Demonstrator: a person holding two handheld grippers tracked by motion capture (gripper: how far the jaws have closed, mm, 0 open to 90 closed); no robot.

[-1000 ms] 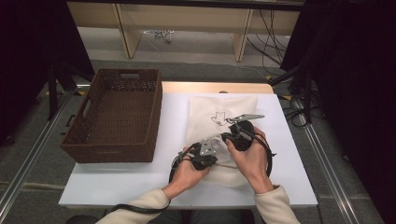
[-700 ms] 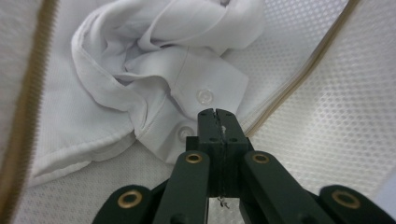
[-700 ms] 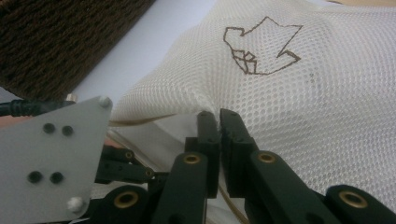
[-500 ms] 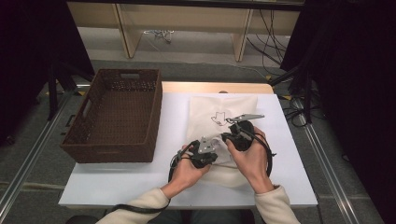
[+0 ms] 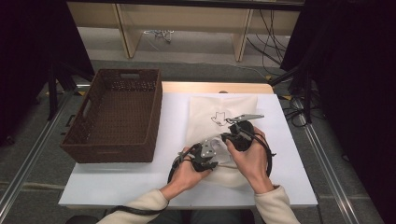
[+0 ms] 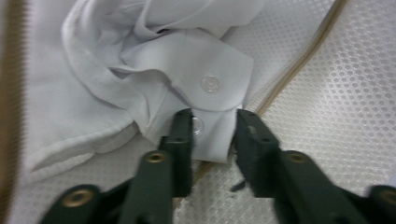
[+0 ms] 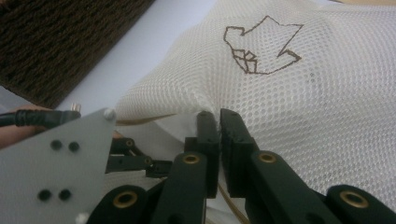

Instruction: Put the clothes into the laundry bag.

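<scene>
Mesh laundry bag (image 5: 219, 116): cream, brown line drawing on top, lying on white bench (image 5: 299, 186) right of brown wicker basket (image 5: 116, 116); white shirt cuff (image 6: 205, 93) with clear buttons pokes from bag's zipper opening; my left tongs (image 6: 212, 135): jaws just been opening, parted round cuff edge, not pinching; my right tongs (image 7: 218, 122): clamped on mesh edge of bag opening.

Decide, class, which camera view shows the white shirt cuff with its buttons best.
The left gripper view: the shirt cuff lies close up between the left gripper's just-opened jaws, a clear button plain, on the mesh laundry bag. The high view gives a small white patch. In the right gripper view I cannot pick it out.
</scene>
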